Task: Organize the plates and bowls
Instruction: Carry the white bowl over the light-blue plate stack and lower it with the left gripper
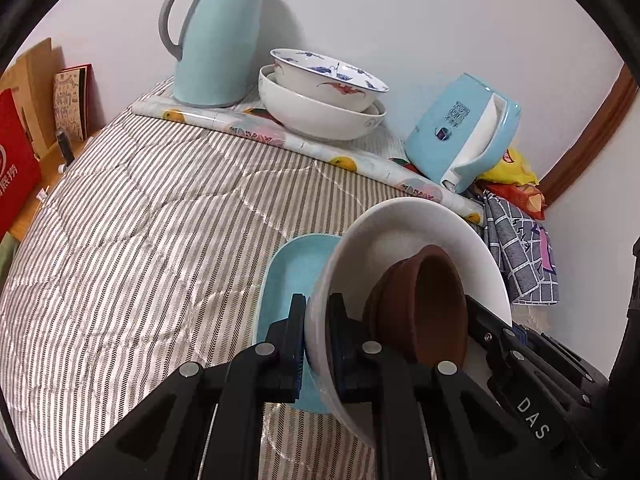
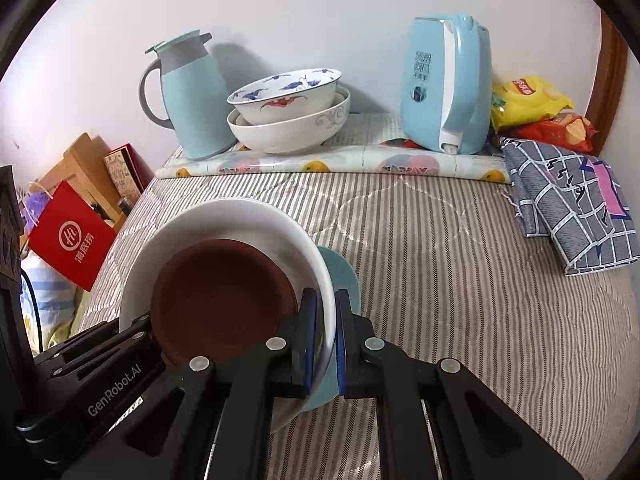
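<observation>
The left gripper (image 1: 317,344) is clamped on the left rim of the white bowl (image 1: 424,224), and the right gripper (image 2: 325,340) is clamped on its right rim. The brown bowl (image 2: 220,300) sits inside it, above the blue plate (image 1: 296,264).
</observation>
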The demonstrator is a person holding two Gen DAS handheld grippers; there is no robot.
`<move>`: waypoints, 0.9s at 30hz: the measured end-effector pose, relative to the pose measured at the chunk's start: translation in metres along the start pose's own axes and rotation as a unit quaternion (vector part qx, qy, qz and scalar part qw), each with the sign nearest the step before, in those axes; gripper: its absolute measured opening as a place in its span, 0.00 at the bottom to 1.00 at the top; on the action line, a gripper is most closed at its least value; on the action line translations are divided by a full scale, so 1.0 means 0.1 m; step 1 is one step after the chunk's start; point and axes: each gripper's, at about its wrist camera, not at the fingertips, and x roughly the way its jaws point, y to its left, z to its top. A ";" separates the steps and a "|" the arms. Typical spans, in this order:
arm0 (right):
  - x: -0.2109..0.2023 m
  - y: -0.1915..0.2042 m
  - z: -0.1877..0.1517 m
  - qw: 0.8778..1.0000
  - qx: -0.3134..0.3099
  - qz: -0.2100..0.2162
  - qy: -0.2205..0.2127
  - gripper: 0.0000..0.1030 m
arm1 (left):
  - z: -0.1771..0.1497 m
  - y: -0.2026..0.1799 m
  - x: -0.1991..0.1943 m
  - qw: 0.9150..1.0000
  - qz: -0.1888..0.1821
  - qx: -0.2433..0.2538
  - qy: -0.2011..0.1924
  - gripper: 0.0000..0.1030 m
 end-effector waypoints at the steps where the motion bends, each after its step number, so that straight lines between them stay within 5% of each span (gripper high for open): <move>1: 0.02 0.00 0.00 1.000 0.000 0.000 0.002 0.08 | 0.00 0.01 0.01 1.000 0.000 -0.001 0.002 0.11; 27: 0.57 0.00 -0.04 0.998 0.004 -0.005 0.056 0.08 | 0.00 0.22 0.50 0.999 0.005 -0.012 0.043 0.11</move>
